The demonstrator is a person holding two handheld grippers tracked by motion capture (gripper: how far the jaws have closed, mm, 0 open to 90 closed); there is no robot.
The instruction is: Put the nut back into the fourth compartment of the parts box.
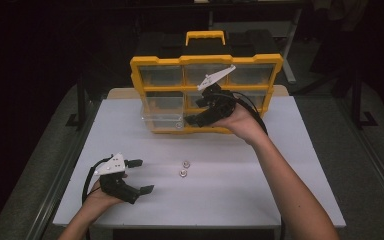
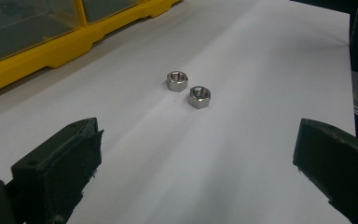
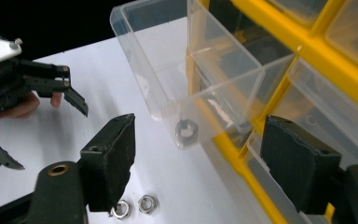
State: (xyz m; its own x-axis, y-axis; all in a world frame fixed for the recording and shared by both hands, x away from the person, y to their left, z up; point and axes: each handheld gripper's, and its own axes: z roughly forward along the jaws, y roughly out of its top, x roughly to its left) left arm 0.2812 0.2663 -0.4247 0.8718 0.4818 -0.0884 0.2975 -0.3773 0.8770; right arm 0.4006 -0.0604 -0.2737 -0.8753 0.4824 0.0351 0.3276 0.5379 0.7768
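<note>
Currently 2 nuts [image 1: 184, 168] on table [image 1: 260, 180], 1 nut [image 3: 186, 130] in pulled-out drawer [image 3: 158, 70]; both claws, left [image 1: 142, 176] & right [image 1: 192, 116], released.

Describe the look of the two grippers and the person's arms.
Both the left gripper and the right gripper are black, with blocky jaws, a pale three-cornered plate on top and a black cable trailing back. Both forearms are bare, with no sleeves in sight.
</note>
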